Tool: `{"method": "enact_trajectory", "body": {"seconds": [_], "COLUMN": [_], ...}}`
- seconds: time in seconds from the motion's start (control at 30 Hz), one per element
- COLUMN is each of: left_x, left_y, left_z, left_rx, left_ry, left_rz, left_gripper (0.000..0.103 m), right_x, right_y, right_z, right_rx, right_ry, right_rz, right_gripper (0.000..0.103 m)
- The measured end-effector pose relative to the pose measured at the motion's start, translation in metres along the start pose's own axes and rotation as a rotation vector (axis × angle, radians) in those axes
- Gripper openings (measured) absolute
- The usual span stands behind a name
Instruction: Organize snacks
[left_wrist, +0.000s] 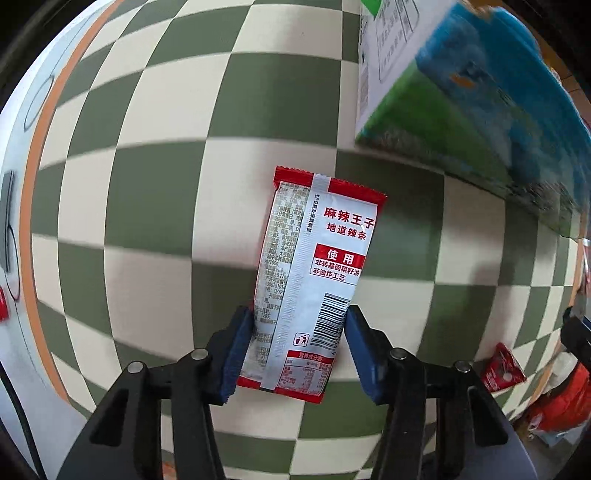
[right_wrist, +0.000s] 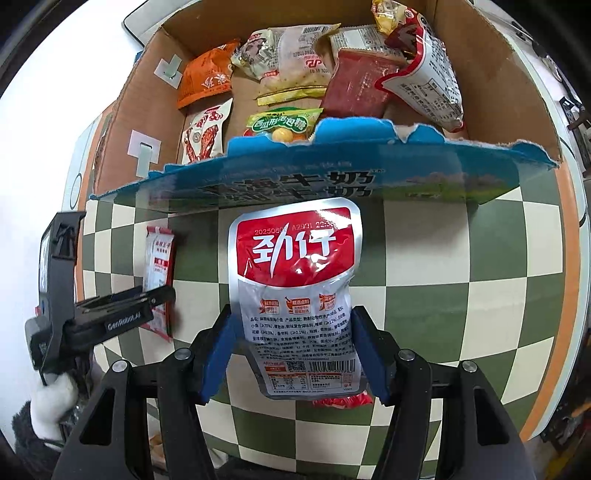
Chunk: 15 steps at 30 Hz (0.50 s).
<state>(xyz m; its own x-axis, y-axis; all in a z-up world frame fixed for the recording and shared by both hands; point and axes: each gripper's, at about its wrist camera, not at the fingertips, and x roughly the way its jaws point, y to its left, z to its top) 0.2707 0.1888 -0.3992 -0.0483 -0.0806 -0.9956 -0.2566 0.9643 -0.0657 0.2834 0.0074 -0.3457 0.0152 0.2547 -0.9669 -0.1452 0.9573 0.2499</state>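
Left gripper (left_wrist: 295, 350): jaws clamped on the lower half of the red strip pack (left_wrist: 314, 280), pads (left_wrist: 236, 354) pressing both long edges; the low grip leaves most of the pack sticking out ahead, which should let it go into the box first.
Strip pack: held above the checked cloth (left_wrist: 147, 206), just short of the box wall (left_wrist: 461, 122); the right camera shows it (right_wrist: 159, 280) off to the left, outside the box.
Right gripper (right_wrist: 295, 350): jaws closed on the lower part of the silver pouch (right_wrist: 295, 295), gripped by its side edges, so its red top points at the box.
Silver pouch: in the air before the torn blue flap (right_wrist: 332, 173), not yet over the rim.
Box (right_wrist: 498, 74): open cardboard, already holding many snack bags (right_wrist: 291, 59); likely the place where all the snacks are gathered.
Step, as I judge it: both packs carried to the box, release still ahead.
Risk: the low flap may catch the pouch.
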Motion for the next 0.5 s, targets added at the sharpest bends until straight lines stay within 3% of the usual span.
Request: {"method": "enact_trajectory", "body": {"seconds": [0.37,0.5], "left_x": [-0.061,-0.084], "left_y": [-0.032,-0.034], "left_z": [-0.053,-0.050], "left_rx": [0.069,0.094], "left_ry": [-0.079,-0.103], "left_rz": [-0.094,-0.124], "left_gripper": [0.045,0.044], "right_x": [-0.013,-0.028], "right_y": [0.001,0.000], "right_z": [-0.010,-0.013], "right_rx": [-0.016,-0.022], "right_ry": [-0.010,-0.027], "right_rz": [0.053,0.076], "right_gripper": [0.064,0.064]}}
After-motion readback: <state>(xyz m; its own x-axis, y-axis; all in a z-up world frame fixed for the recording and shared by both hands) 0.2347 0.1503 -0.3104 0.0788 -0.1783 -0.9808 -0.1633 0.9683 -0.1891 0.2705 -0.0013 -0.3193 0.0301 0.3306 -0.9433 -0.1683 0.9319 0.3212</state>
